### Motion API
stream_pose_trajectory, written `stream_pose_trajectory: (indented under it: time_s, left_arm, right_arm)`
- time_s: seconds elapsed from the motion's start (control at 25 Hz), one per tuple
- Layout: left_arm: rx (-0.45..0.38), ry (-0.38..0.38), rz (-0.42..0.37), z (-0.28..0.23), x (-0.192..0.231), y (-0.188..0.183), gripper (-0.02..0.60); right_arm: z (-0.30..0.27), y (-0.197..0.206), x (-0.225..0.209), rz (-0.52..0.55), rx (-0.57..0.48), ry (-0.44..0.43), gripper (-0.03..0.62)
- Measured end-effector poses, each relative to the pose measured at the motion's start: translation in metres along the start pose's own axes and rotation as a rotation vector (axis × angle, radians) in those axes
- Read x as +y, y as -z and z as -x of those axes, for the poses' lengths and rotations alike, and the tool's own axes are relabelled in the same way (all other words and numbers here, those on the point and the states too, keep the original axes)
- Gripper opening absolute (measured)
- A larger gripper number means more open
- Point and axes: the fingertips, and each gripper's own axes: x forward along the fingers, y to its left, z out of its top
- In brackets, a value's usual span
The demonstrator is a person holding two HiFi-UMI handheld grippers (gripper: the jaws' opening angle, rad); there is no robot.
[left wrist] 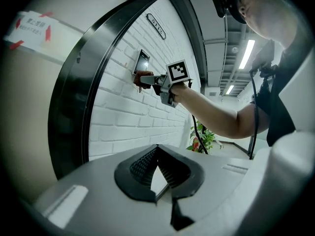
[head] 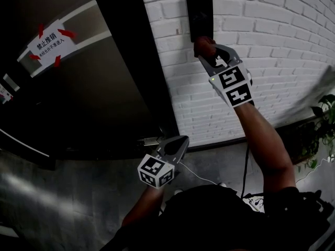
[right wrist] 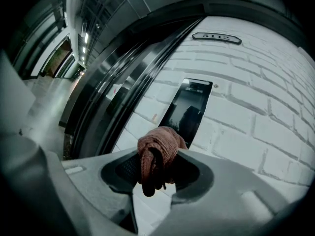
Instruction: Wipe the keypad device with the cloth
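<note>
A black glossy keypad device (head: pixel 199 15) is mounted upright on the white brick wall (head: pixel 272 51); it also shows in the right gripper view (right wrist: pixel 189 110) and small in the left gripper view (left wrist: pixel 142 62). My right gripper (head: pixel 205 50) is raised to its lower edge, shut on a bunched reddish-brown cloth (right wrist: pixel 156 154) (head: pixel 203 45) (left wrist: pixel 142 78). The cloth sits at the device's bottom edge. My left gripper (head: pixel 178 146) hangs low by the door frame, jaws shut with nothing between them (left wrist: pixel 158 178).
A dark door (head: pixel 78 88) with a taped white notice (head: pixel 48 43) stands left of the wall. A number plate (right wrist: pixel 216 38) is fixed above the device. A potted plant (head: pixel 324 124) is at the right, and a cable (head: pixel 246 166) hangs under the right arm.
</note>
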Motion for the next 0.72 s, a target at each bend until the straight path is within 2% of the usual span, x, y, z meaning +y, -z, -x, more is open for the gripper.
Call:
stream_pose_trajectory:
  time_s: [0.4,0.56,0.72]
  left_arm:
    - [0.012,0.007,-0.001,0.002,-0.003,0.004,0.017]
    - [0.013,0.000,0.000,0.003,-0.001,0.006,0.017]
    - [0.009,-0.006,0.004,0.004,-0.001,0.007,0.017]
  right_arm:
    - [0.010,0.003,0.008,-0.034,0.036,-0.051,0.143]
    - [0.025,-0.028,0.003,-0.024,-0.052,-0.046,0.144]
    - [0.034,-0.074,-0.016,0.020,-0.155,-0.002,0.144]
